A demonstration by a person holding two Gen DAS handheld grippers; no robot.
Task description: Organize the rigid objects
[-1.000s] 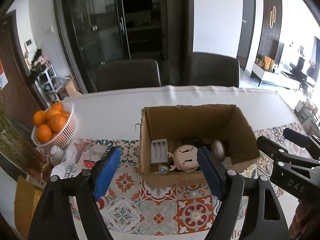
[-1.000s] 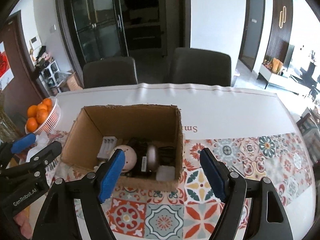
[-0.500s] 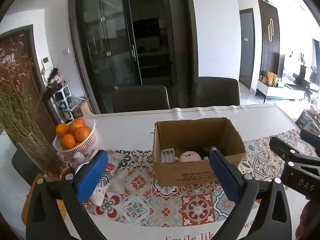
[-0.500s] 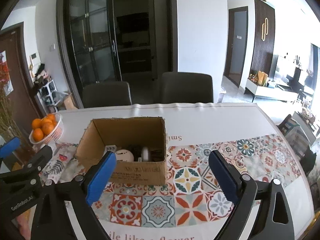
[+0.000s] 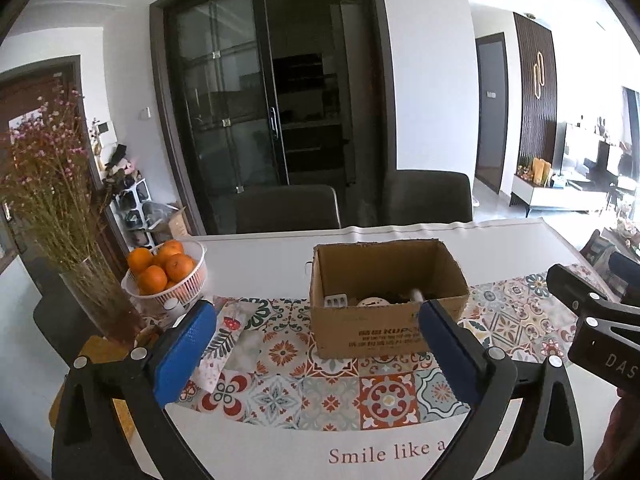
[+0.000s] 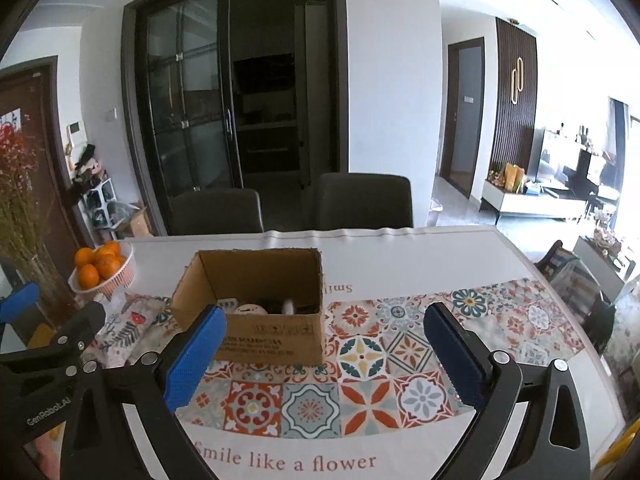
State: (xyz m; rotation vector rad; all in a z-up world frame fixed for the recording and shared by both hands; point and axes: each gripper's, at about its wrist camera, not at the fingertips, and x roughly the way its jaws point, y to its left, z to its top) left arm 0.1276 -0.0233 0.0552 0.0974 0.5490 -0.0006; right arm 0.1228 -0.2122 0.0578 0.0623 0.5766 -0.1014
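An open cardboard box (image 5: 384, 328) (image 6: 272, 336) stands on the patterned table runner (image 5: 280, 348). Inside it show a white ribbed block (image 5: 335, 301), a round cream toy (image 5: 374, 302) and dark items I cannot make out. My left gripper (image 5: 316, 340) is open and empty, held back from the box near the table's front edge. My right gripper (image 6: 326, 344) is open and empty, also back from the box. Each gripper shows at the edge of the other's view.
A white basket of oranges (image 5: 166, 276) and a glass vase of dried flowers (image 5: 96, 300) stand at the left. A patterned cloth (image 5: 224, 336) lies beside the box. Two dark chairs (image 5: 288, 208) stand behind the table. The tablecloth (image 6: 288, 460) carries printed words.
Both grippers have pulled back and up from over the box, so it looks smaller and farther away. Both stay open and empty.
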